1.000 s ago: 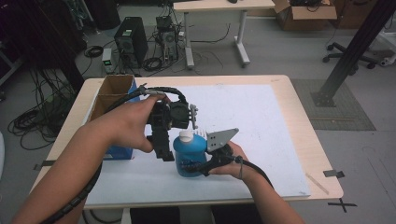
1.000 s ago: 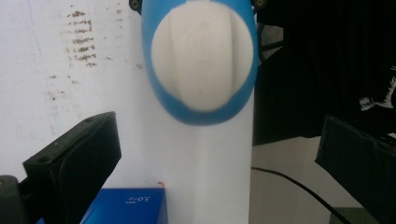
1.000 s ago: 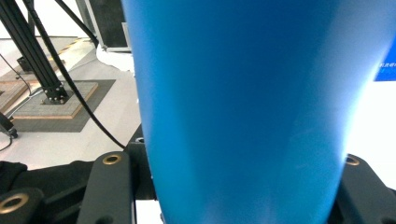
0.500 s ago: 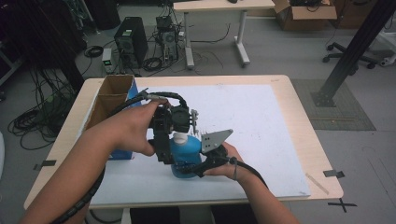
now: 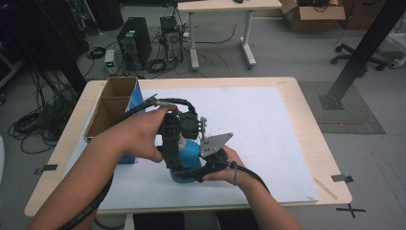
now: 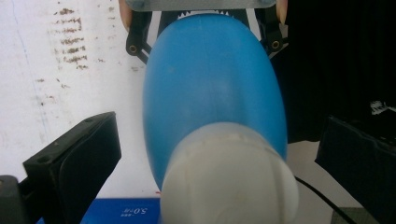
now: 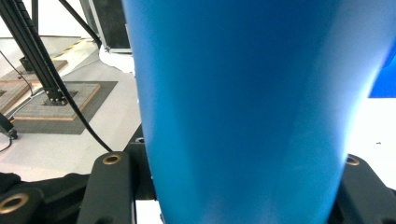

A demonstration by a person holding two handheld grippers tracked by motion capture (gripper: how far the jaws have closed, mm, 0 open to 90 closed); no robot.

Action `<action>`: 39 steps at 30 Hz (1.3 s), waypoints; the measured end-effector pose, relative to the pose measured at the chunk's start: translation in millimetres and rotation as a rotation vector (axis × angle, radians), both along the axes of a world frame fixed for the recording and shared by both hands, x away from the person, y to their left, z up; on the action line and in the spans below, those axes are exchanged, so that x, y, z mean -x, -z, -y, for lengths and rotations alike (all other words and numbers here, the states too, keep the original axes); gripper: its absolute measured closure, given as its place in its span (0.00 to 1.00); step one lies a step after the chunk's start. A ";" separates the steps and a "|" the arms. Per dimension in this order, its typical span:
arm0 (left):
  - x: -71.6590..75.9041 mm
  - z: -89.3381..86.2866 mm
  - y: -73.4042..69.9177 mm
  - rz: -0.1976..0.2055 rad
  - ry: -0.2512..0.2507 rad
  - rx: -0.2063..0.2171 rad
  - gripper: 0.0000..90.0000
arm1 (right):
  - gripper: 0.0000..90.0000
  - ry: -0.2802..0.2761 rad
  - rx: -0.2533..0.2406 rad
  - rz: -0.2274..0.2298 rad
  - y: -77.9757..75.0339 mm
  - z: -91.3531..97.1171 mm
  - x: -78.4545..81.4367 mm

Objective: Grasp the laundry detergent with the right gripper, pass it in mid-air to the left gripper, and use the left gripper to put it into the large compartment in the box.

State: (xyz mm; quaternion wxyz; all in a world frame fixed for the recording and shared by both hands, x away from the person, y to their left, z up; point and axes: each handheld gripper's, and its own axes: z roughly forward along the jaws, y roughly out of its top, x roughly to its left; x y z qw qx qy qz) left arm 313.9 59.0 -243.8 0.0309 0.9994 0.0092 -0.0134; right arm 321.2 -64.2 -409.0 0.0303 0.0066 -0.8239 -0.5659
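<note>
Bottle (image 5: pixel 189 154) stands upright on the surface, right hand-held gripper (image 5: pixel 201 168) clamping its body at 5 o'clock, left hand-held gripper (image 6: pixel 219 154) wide around the cap (image 6: pixel 229 179) (jaws not touching yet).

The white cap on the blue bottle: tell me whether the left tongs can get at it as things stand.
Probably yes. The left tongs stand open with a jaw on either side of the white cap, nothing between. The right tongs hold the blue bottle lower down.
</note>
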 end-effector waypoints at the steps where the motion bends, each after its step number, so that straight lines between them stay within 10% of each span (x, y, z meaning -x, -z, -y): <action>1: 0.2 0.4 0.9 0.001 0.000 -0.005 0.00 | 0.48 0.000 0.000 0.000 0.0 0.0 0.0; 39: 5.0 5.4 8.9 0.064 -0.013 -0.038 0.19 | 0.48 0.007 -0.006 -0.003 -2.5 -3.6 0.6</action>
